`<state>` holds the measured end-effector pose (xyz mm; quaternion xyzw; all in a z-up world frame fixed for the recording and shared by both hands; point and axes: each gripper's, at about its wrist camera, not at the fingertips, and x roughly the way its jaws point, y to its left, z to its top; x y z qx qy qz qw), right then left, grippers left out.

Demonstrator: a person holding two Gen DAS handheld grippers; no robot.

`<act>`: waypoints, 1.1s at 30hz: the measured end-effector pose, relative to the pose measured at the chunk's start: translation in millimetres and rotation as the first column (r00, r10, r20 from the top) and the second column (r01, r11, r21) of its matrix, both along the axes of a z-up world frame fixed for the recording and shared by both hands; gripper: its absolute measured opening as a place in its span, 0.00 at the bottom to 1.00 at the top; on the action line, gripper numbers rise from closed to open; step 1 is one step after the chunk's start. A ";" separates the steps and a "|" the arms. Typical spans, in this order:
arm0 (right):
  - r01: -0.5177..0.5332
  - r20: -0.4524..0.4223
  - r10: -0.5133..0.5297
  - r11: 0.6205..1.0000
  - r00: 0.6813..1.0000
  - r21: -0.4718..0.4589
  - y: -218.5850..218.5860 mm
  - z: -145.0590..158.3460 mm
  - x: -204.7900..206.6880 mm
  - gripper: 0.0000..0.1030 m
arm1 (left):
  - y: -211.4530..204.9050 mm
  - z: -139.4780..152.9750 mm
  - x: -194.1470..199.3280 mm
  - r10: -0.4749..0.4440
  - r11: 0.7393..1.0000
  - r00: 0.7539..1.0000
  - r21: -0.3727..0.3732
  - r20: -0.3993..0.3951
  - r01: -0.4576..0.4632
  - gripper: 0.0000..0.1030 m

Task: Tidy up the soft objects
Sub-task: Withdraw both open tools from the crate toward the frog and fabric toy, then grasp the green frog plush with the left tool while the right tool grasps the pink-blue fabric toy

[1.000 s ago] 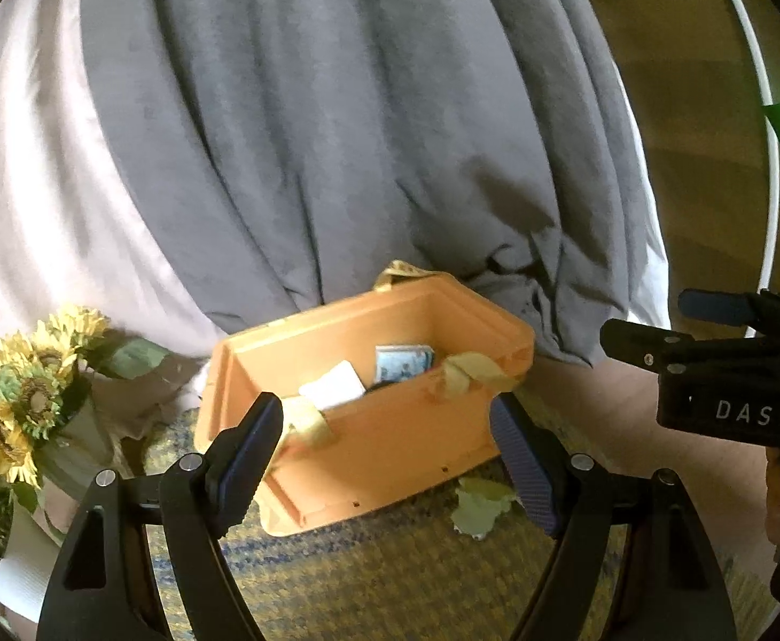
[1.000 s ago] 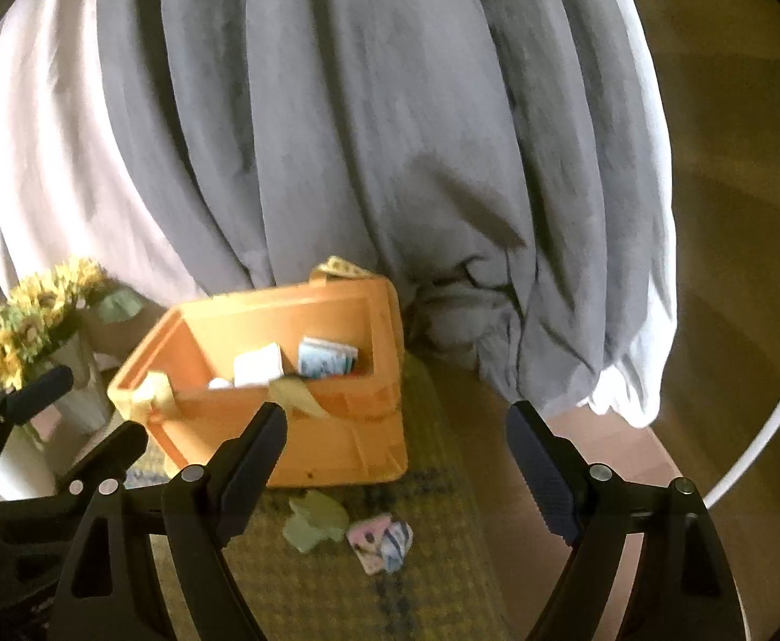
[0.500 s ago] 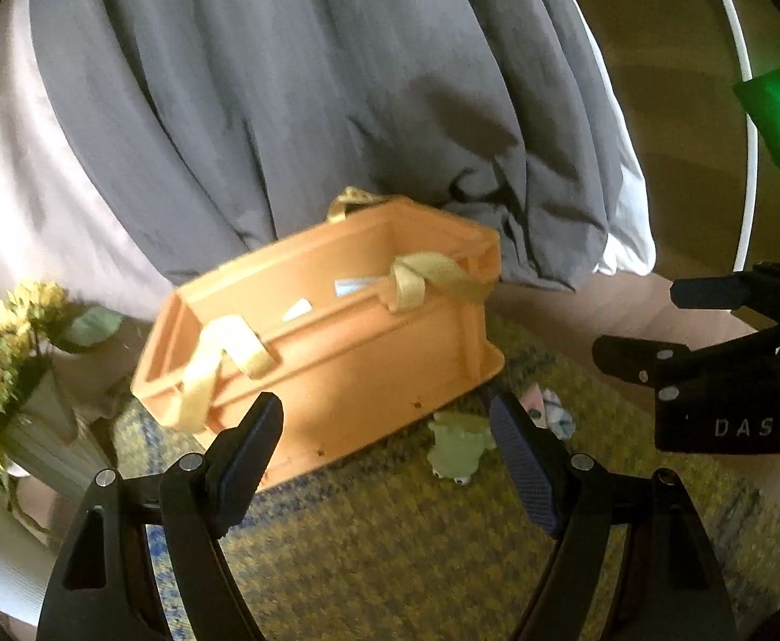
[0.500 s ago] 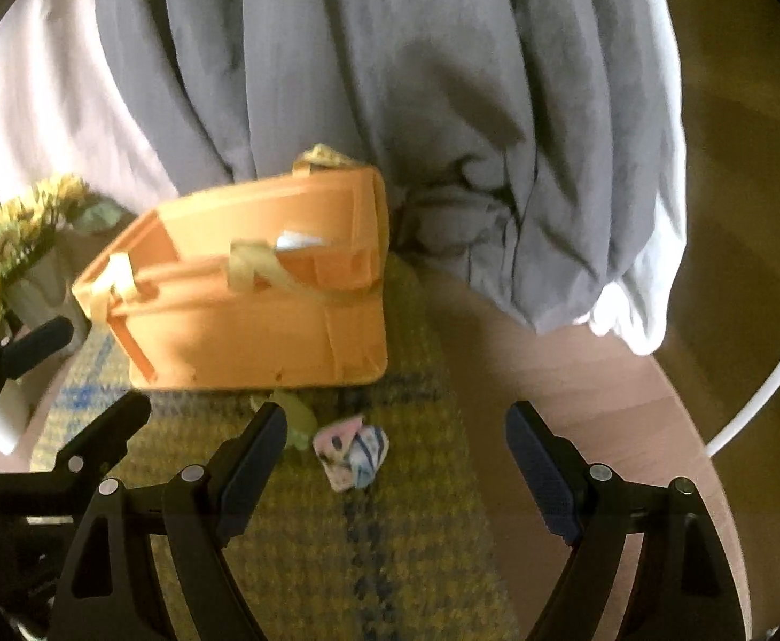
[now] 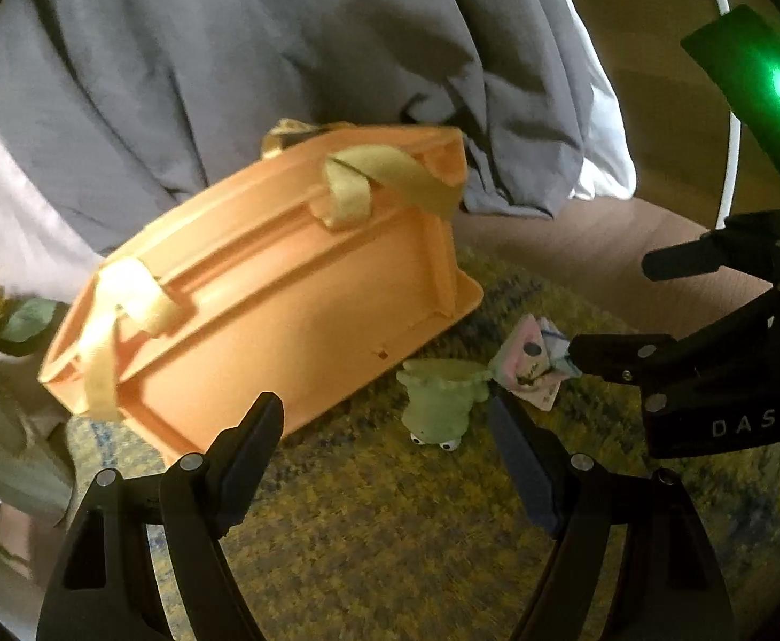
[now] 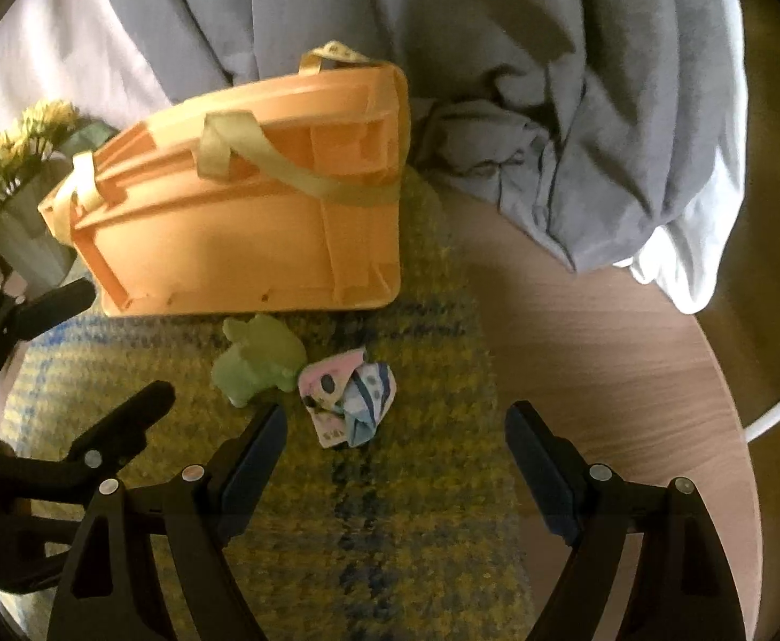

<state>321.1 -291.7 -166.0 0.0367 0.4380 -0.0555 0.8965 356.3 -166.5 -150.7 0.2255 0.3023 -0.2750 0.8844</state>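
Green frog toy touches crumpled cloth — beside orange crate.

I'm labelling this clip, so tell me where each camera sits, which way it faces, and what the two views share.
Left wrist: on the left gripper, facing forward and down at the orange crate and green frog toy; the right gripper shows at right.
Right wrist: on the right gripper, facing down at the patterned cloth bundle; the left gripper shows at left.
Shared: crate, frog, bundle, yellow woven mat, grey drape.
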 end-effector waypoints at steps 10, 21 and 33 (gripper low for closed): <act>-0.062 -0.039 0.063 0.998 0.997 0.008 2.0 -27.0 20.8 0.82 | -11.5 -29.5 23.2 -0.055 0.997 0.997 0.058 -0.046 0.057 0.75; -0.117 -0.043 0.119 0.992 0.992 0.035 1.4 -41.1 36.1 0.80 | -19.0 -45.1 40.5 -0.075 0.996 0.990 0.039 -0.119 0.080 0.66; -0.121 -0.054 0.136 0.969 0.989 0.216 -14.1 -53.9 48.4 0.55 | -34.1 -50.6 46.9 -0.104 0.995 0.980 -0.011 -0.171 0.104 0.51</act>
